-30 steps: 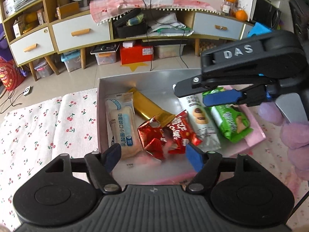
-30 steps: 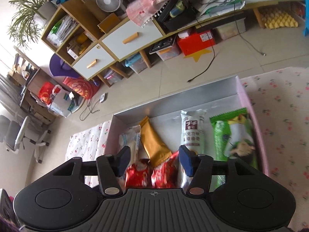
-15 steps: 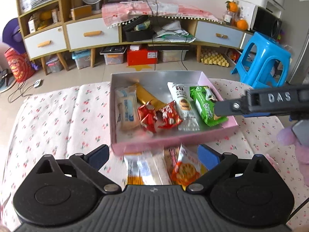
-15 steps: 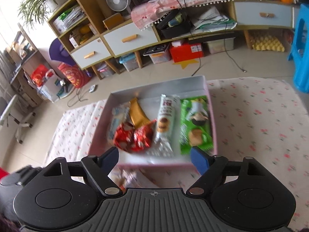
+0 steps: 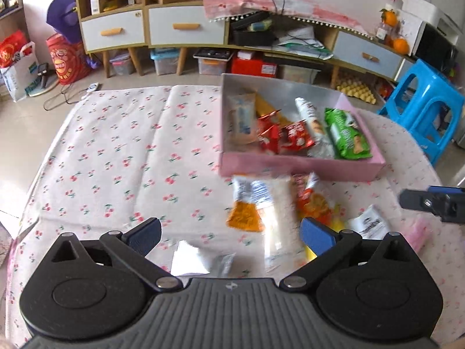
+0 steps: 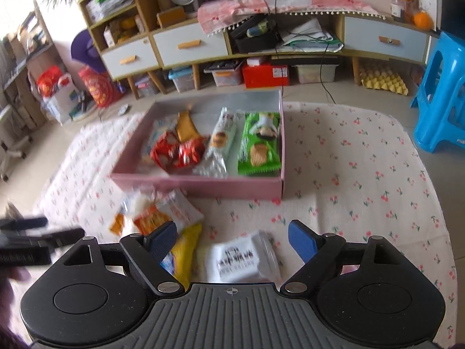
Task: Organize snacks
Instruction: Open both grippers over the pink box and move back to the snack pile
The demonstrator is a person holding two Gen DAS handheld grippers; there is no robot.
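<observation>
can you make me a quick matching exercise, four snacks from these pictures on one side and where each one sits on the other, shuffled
Things:
1. green packet
2. red packets
3. white packet with black print
4. yellow packet

Places:
A. on the cloth, in front of the right gripper's open jaws
B. in the pink box, against its right wall
C. on the cloth, beside the right gripper's left finger
D. in the pink box, left of the middle

Pairs: 1-B, 2-D, 3-A, 4-C

One pink box holds six snack packets; two hand-held grippers hover nearby.
</observation>
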